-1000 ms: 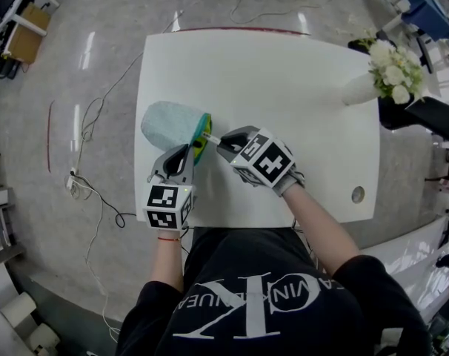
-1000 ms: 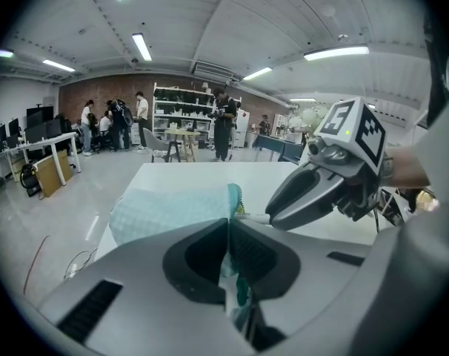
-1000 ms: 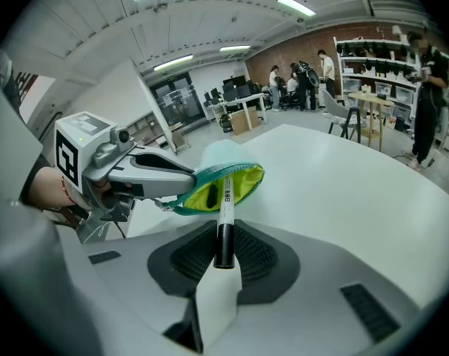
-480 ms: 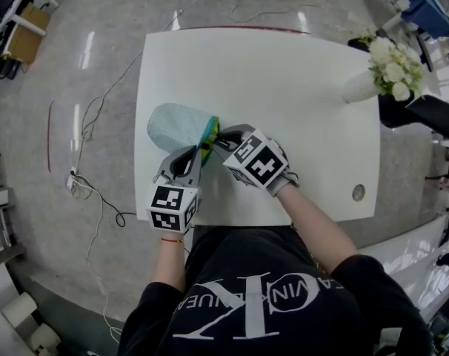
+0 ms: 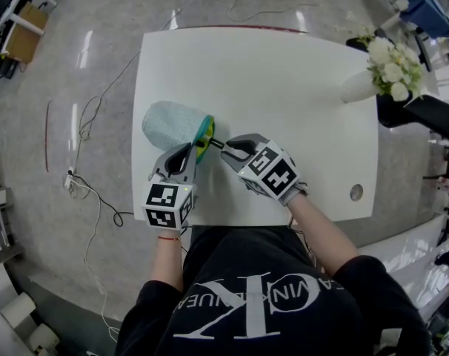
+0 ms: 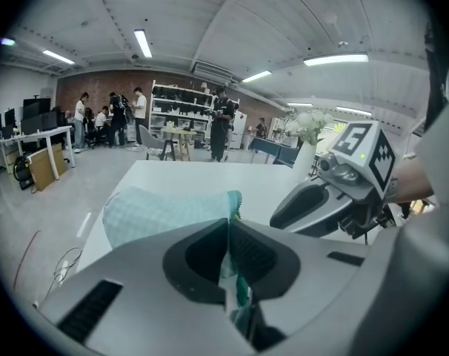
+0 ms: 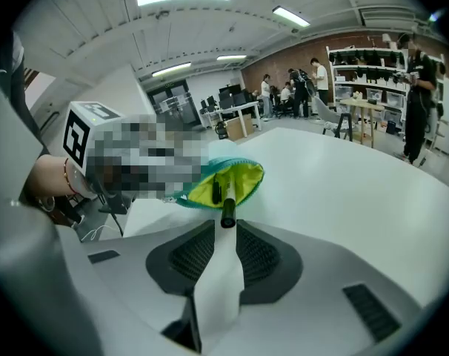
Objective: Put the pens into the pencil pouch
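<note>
Since the earlier frame our right gripper [image 5: 228, 146] has backed off the pencil pouch [image 5: 169, 123], its fingers [image 7: 258, 252] just opening apart; the pen [image 7: 226, 201] juts from the pouch's mouth, its end loose between their tips; our left gripper [image 5: 194, 151] has its fingers [image 6: 255, 254] clamped on the pouch's rim.

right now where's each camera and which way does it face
Head view: on the person's head, steeply down at table; arms, left gripper, right gripper show.
Left gripper view: rides it, along jaws shut on pouch.
Right gripper view: rides it, toward pouch mouth; jaws just opening, pen end loose between tips.
All three share the pouch.
</note>
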Tool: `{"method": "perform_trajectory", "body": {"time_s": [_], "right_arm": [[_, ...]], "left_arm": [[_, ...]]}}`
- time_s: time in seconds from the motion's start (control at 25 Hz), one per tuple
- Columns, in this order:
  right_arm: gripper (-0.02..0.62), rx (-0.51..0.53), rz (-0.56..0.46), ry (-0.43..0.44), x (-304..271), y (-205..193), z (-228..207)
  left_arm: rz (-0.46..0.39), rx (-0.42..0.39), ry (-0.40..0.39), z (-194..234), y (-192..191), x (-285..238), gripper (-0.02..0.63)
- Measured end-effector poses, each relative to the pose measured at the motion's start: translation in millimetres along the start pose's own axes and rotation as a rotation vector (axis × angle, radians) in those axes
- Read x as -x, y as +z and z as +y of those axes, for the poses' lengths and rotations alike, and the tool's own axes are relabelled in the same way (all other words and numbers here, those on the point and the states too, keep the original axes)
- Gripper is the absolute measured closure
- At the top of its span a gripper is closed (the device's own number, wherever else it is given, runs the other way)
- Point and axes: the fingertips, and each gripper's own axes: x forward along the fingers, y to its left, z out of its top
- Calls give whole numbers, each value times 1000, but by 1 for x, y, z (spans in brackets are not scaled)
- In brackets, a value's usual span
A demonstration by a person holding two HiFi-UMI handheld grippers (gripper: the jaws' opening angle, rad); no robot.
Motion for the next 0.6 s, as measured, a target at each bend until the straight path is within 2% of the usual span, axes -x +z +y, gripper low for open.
{"method": "perform_trajectory", "body": {"time_s": [0.16, 0.6], "right_arm": [[515, 2, 28, -9, -3, -11, 0], [568, 28, -5, -27, -11, 8, 0]], "left_arm": [[-3, 1, 2, 1, 1, 2, 595], [-10, -5, -4, -5, 0, 7, 595]]}}
